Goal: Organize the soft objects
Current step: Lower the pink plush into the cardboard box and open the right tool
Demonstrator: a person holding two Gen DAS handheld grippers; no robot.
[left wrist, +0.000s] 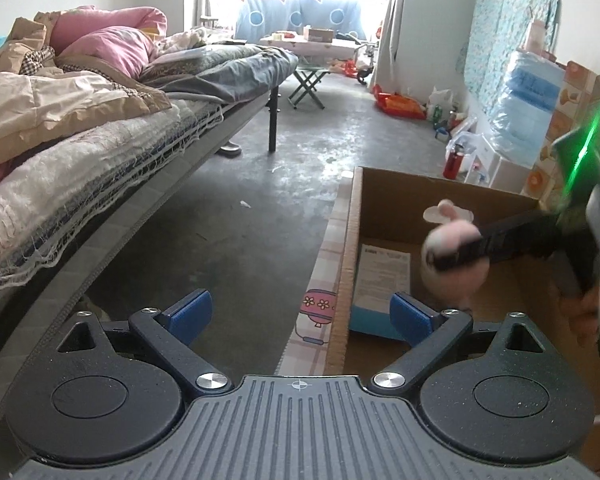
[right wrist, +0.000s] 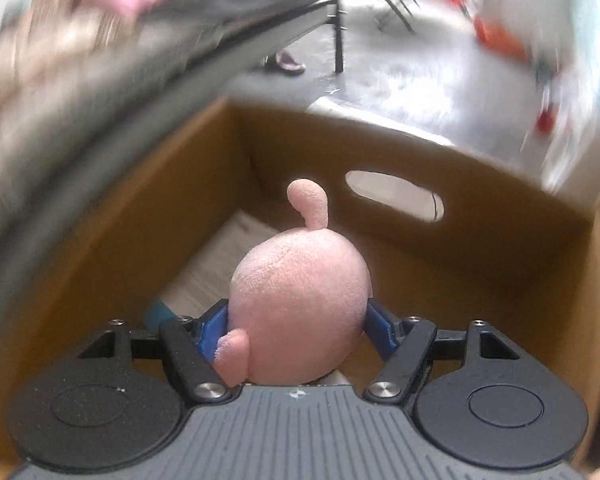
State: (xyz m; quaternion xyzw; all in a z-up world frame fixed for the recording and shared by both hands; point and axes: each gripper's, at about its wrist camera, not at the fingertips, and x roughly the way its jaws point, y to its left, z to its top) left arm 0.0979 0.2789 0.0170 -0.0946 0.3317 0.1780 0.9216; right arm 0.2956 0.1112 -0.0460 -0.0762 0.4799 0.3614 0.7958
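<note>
with my left gripper [left wrist: 302, 314] hanging over the box's near-left edge, its blue pads [left wrist: 194, 309] sit spread wide, nothing between them, touching nothing. left pad is over the floor [left wrist: 228, 216] beside the bed [left wrist: 100, 136], right pad is over the cardboard box [left wrist: 350, 240]. moving right, inside the box i see a printed paper sheet [left wrist: 384, 276] lying on the bottom. further right, my right gripper [right wrist: 298, 326] is clamped on the pink plush toy [right wrist: 300, 304]: both blue pads [right wrist: 212, 332] press its sides, jaws partway closed around the round body. toy is up in the air inside the box, above the sheet, not resting on the bottom as far as i can tell. from the right wrist camera it looks like a smooth fuzzy pink ball with one ear sticking up and a small stub at lower left. from the left wrist camera it's blurred, pale pink and white. box's far wall has an oval handle cutout [right wrist: 394, 196].
</note>
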